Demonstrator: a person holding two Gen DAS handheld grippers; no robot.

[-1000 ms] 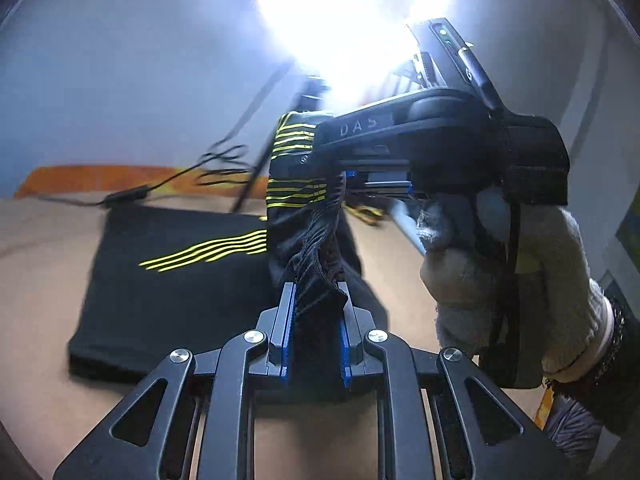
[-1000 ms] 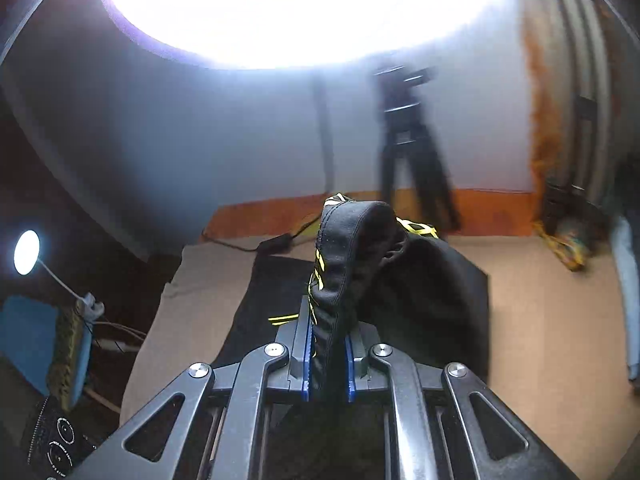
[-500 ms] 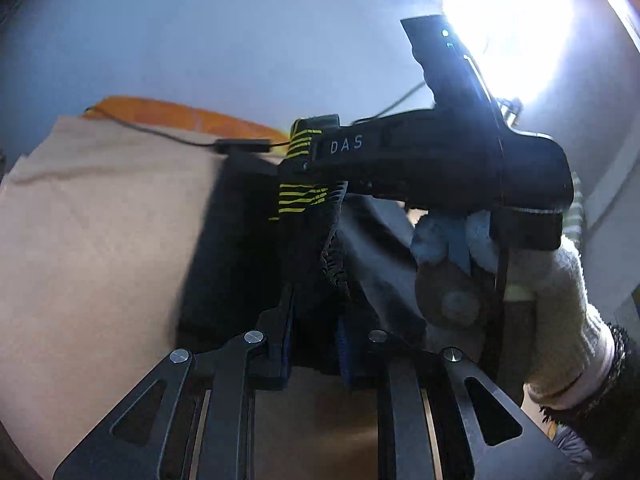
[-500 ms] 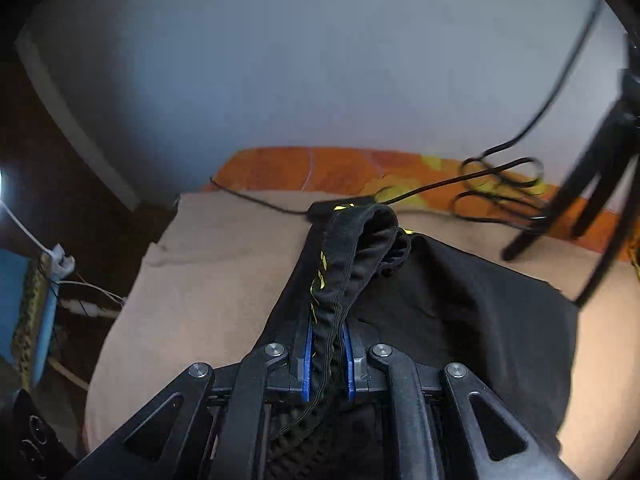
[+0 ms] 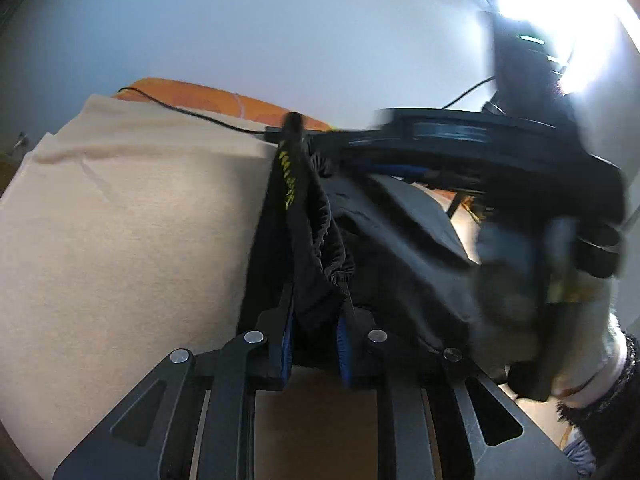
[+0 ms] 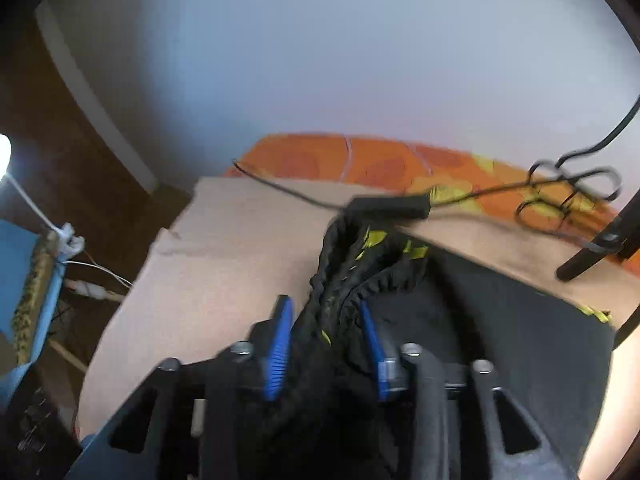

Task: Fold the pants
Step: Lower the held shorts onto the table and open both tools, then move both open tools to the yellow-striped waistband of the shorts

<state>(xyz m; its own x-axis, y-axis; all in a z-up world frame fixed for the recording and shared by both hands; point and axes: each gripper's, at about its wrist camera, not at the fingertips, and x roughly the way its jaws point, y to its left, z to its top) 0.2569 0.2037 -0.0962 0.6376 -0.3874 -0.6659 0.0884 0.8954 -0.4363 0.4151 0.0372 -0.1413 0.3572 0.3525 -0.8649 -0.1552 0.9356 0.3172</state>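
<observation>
- The left tongs (image 5: 314, 340) have their blue pads (image 5: 287, 342) close together, with the black pants (image 5: 400, 240) bunched up between them.
- The pads press on the gathered waistband, so the left tongs are holding the pants.
- A thin edge of the pants with small yellow marks (image 5: 289, 178) stands up above the left tongs.
- The rest of the pants lies spread on a tan cover (image 5: 140, 220) that sits on the worktop.
- The right tongs (image 6: 326, 344) have their blue pads (image 6: 278, 356) wider apart.
- The ruffled waistband (image 6: 352, 276) sits between those pads, but there is a gap on each side.
- The picture is blurry, so it is hard to tell if the right tongs are gripping the cloth or have let it go.
- In the left wrist view the right tongs' black body (image 5: 480, 148) reaches across just above the pants, and a gloved hand (image 5: 520, 288) holds it.
- Yellow stripes (image 6: 380, 240) show on the pants near the far end of the waistband.
- A black cable (image 6: 280, 190) with a small black box (image 6: 390, 203) lies on the tan cover just past the pants.
- An orange and yellow cloth (image 6: 380, 160) runs along the back edge, by the pale wall.
- A black stand leg (image 6: 592, 256) rests on the cover at the right.
- A bright light (image 5: 560, 20) glows in the top right of the left wrist view.
</observation>
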